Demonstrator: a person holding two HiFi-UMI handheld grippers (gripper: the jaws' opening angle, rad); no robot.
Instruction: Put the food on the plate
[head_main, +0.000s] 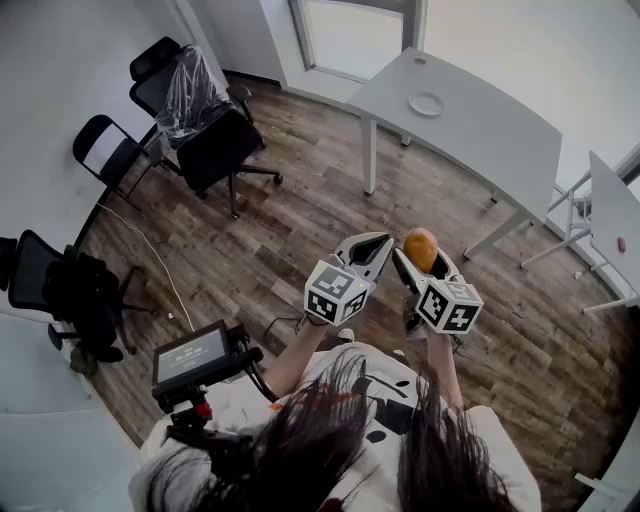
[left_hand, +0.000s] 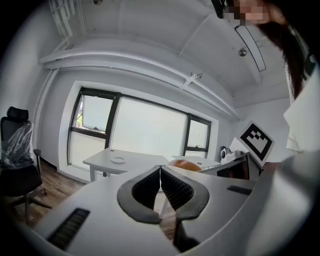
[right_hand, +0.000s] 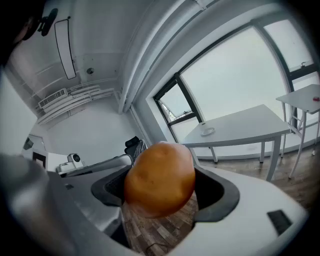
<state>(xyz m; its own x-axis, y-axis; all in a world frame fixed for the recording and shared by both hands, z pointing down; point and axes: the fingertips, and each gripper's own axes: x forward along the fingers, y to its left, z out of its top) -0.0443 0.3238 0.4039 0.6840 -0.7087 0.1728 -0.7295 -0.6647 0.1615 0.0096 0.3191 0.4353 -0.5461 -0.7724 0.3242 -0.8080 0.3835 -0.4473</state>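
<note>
An orange-brown round food piece (right_hand: 160, 179) sits between the jaws of my right gripper (right_hand: 161, 187), which is shut on it; in the head view the food piece (head_main: 421, 249) shows at the tip of the right gripper (head_main: 420, 262), held up above the floor. Beside it my left gripper (head_main: 374, 252) is shut and holds nothing; its tips meet in the left gripper view (left_hand: 160, 169). A small white plate (head_main: 426, 103) lies on the white table (head_main: 490, 130) across the room, far from both grippers. The plate (left_hand: 118, 160) also shows in the left gripper view.
Black office chairs (head_main: 205, 120) stand at the left on the wood floor (head_main: 300, 220). A second white table (head_main: 615, 225) is at the right edge. A small screen on a mount (head_main: 192, 360) sits near the person's body. Large windows (left_hand: 145, 130) are behind the table.
</note>
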